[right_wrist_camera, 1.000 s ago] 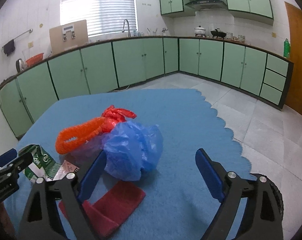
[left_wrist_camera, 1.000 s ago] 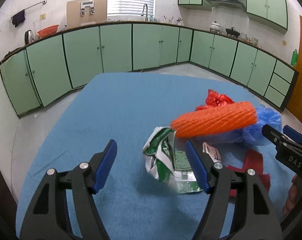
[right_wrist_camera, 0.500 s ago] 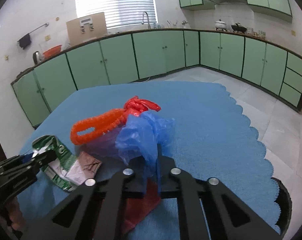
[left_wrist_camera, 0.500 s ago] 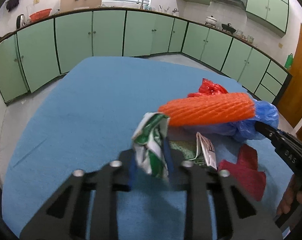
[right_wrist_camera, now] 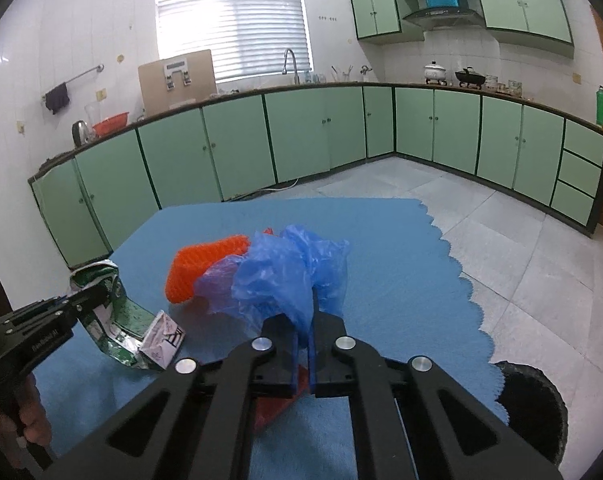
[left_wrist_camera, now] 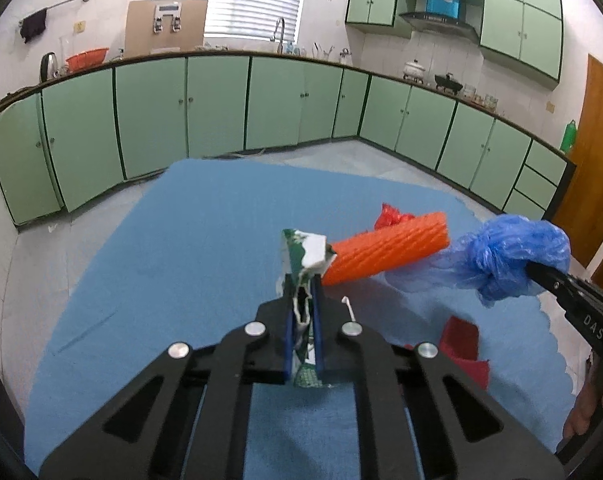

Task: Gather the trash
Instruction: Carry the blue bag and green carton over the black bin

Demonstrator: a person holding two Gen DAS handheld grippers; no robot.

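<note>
My left gripper [left_wrist_camera: 302,300] is shut on a crumpled green and white carton [left_wrist_camera: 303,254] and holds it above the blue cloth; the carton also shows in the right wrist view [right_wrist_camera: 113,312]. My right gripper [right_wrist_camera: 303,320] is shut on a blue plastic bag [right_wrist_camera: 293,276], lifted off the cloth; the bag also shows in the left wrist view [left_wrist_camera: 513,256]. An orange foam net sleeve [left_wrist_camera: 389,252] lies between them, with a red plastic bag [left_wrist_camera: 391,216] behind it. A flat red piece [left_wrist_camera: 463,344] lies on the cloth.
The blue cloth [left_wrist_camera: 189,248] covers the table, with a scalloped right edge [right_wrist_camera: 473,300]. A black bin [right_wrist_camera: 533,408] stands on the floor at the lower right of the table. Green cabinets [right_wrist_camera: 301,136] line the walls.
Both grippers went from open to shut. The left one closed on the carton and lifted it. The right one closed on the blue bag and raised it.
</note>
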